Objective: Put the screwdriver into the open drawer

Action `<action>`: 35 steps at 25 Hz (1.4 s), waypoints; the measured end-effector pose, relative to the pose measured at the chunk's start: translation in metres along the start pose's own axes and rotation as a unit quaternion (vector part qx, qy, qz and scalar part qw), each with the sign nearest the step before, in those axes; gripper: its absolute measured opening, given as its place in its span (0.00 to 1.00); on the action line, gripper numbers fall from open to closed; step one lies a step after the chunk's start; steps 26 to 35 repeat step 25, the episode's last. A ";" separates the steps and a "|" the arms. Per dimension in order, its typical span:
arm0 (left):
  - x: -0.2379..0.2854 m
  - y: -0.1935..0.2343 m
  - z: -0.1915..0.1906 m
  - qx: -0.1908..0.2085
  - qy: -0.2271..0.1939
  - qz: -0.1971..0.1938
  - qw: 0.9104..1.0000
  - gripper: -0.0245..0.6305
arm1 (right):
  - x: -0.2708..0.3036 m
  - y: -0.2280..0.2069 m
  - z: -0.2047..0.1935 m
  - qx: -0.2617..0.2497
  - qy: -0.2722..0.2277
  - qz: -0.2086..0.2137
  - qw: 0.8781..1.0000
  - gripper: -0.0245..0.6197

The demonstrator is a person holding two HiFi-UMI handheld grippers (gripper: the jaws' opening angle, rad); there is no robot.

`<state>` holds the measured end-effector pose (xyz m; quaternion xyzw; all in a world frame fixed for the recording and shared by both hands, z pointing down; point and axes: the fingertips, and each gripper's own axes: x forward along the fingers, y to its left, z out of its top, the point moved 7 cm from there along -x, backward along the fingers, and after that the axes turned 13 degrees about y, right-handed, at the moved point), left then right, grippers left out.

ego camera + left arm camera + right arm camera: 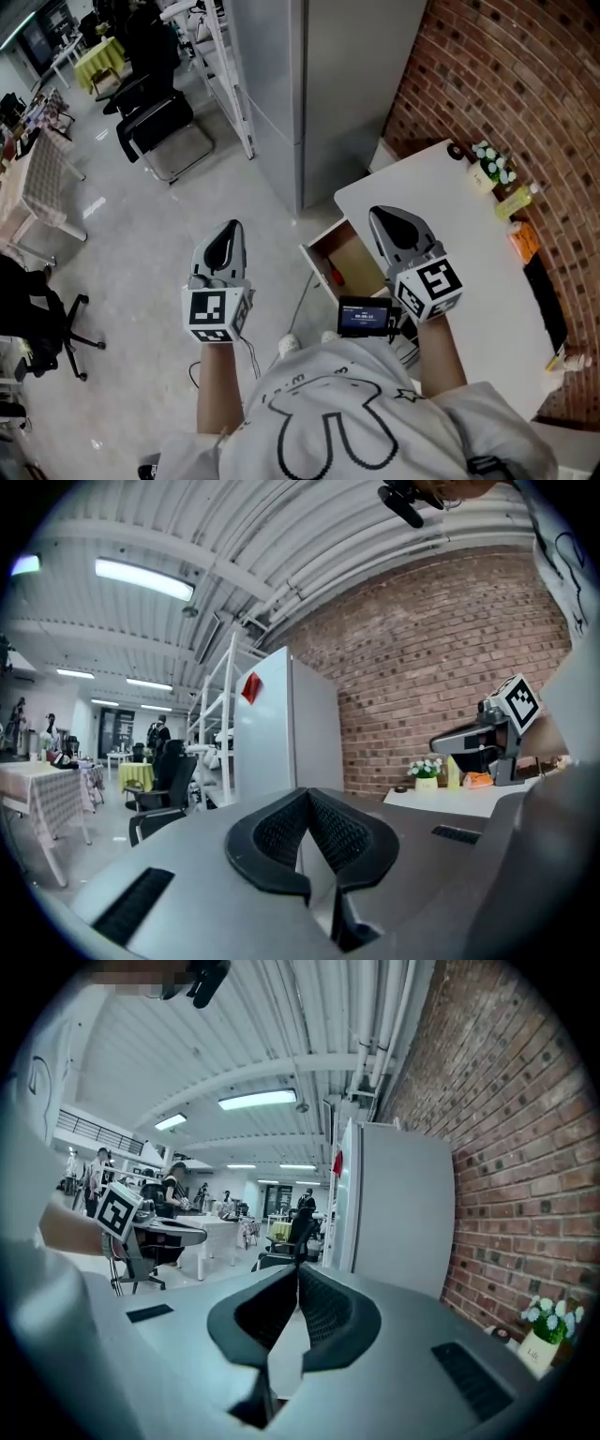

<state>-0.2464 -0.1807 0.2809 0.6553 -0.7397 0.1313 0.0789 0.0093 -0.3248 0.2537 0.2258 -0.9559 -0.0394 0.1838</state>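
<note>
In the head view the wooden drawer [357, 246] stands pulled out from the white table [469, 262]. A small red object [336, 276], apparently the screwdriver's handle, lies inside near the drawer's front left. My right gripper [380, 214] hovers over the drawer's right side, jaws shut and holding nothing. My left gripper [232, 228] hangs over the floor left of the drawer, also shut and holding nothing. In the left gripper view, the left gripper [307, 794] has its pads meeting at the tips. In the right gripper view, the right gripper [296, 1269] does too. Neither gripper view shows the drawer.
A tall grey cabinet [309, 84] stands behind the drawer, with a brick wall [525, 84] to the right. On the table's far edge are a flower pot [492, 167], a yellow bottle [514, 202] and an orange item [525, 239]. A black chair [155, 117] stands at the back left.
</note>
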 end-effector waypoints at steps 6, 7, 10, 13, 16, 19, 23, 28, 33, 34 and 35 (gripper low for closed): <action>-0.010 -0.001 0.007 0.005 -0.021 -0.001 1.000 0.06 | -0.010 0.008 0.011 -0.015 -0.022 -0.016 1.000 0.07; -0.011 -0.002 0.009 0.006 -0.023 -0.002 1.000 0.06 | -0.011 0.009 0.012 -0.015 -0.025 -0.020 0.999 0.07; -0.014 -0.003 0.011 0.007 -0.029 -0.006 1.000 0.06 | -0.015 0.011 0.013 -0.017 -0.031 -0.030 0.999 0.07; -0.016 -0.003 0.012 0.014 -0.036 -0.006 0.999 0.06 | -0.019 0.013 0.013 -0.019 -0.034 -0.038 0.999 0.07; -0.019 -0.003 0.012 0.011 -0.038 -0.006 0.999 0.06 | -0.023 0.015 0.013 -0.020 -0.036 -0.042 0.998 0.07; -0.021 -0.004 0.012 0.007 -0.041 -0.007 0.999 0.06 | -0.026 0.016 0.011 -0.018 -0.036 -0.045 0.998 0.07; -0.024 -0.006 0.012 0.006 -0.043 -0.009 0.999 0.06 | -0.029 0.016 0.005 -0.007 -0.031 -0.048 0.998 0.07; -0.025 -0.007 0.012 0.005 -0.044 -0.010 0.999 0.06 | -0.030 0.016 0.003 -0.002 -0.029 -0.049 0.998 0.07; -0.025 -0.007 0.012 0.005 -0.044 -0.010 0.999 0.06 | -0.030 0.016 0.003 -0.002 -0.029 -0.049 0.998 0.07; -0.025 -0.007 0.012 0.005 -0.044 -0.010 0.999 0.06 | -0.030 0.016 0.003 -0.002 -0.029 -0.049 0.998 0.07; -0.025 -0.007 0.012 0.005 -0.044 -0.010 0.999 0.06 | -0.030 0.016 0.003 -0.002 -0.029 -0.049 0.998 0.07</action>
